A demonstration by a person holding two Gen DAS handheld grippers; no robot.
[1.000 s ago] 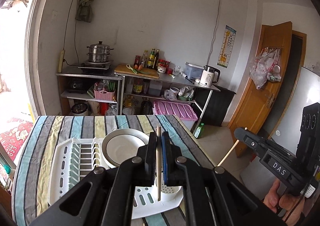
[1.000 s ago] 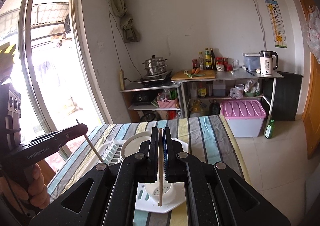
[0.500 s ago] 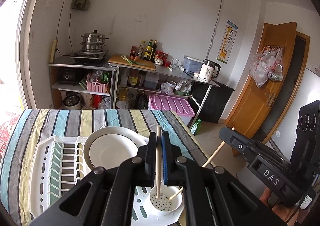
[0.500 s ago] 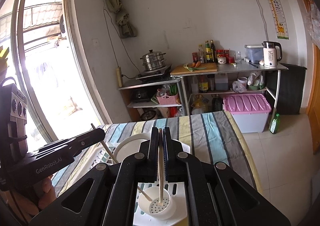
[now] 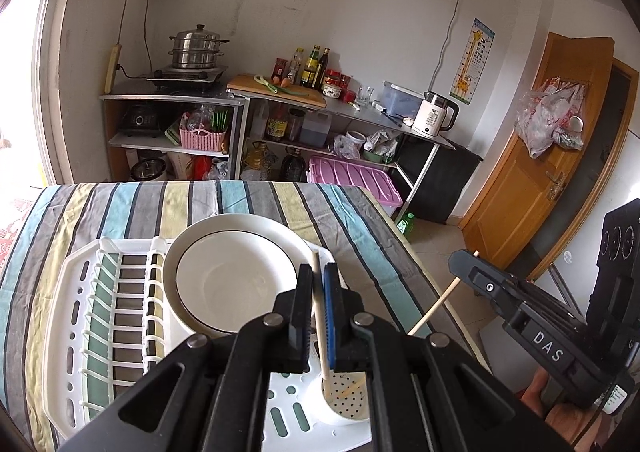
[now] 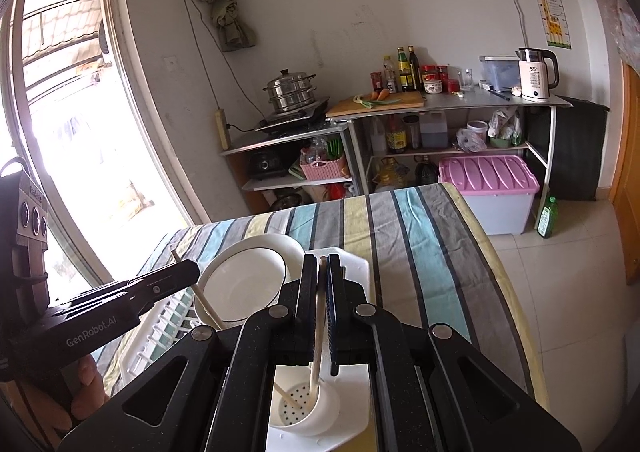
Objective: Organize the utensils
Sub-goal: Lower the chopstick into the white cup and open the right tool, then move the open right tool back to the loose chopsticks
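Dish rack: white plastic, on the striped tablecloth; its near edge is hidden behind the gripper bodies in both views
Plate: white with a dark rim line, leaning in the rack; its lower right part is covered by the left gripper
Left gripper: fingers clamped on the left chopstick, which stands nearly upright; in the right wrist view this gripper enters from the left edge, its rear cut off
Left chopstick, lower end: inside the utensil cup, its tip against the perforated floor in the right wrist view; the stretch between is hidden by black housing
Utensil cup: white, round, at the rack's right corner; only part of its rim shows between the gripper arms
Right gripper: fingers clamped on the right chopstick; in the left wrist view it comes from the right, its body cut by the frame
Right chopstick, lower end: reaches down into the cup; in the left wrist view its shaft slants toward the cup and vanishes behind the left gripper
Hands: a few fingers under the left gripper and a patch of skin under the right one, both mostly out of frame
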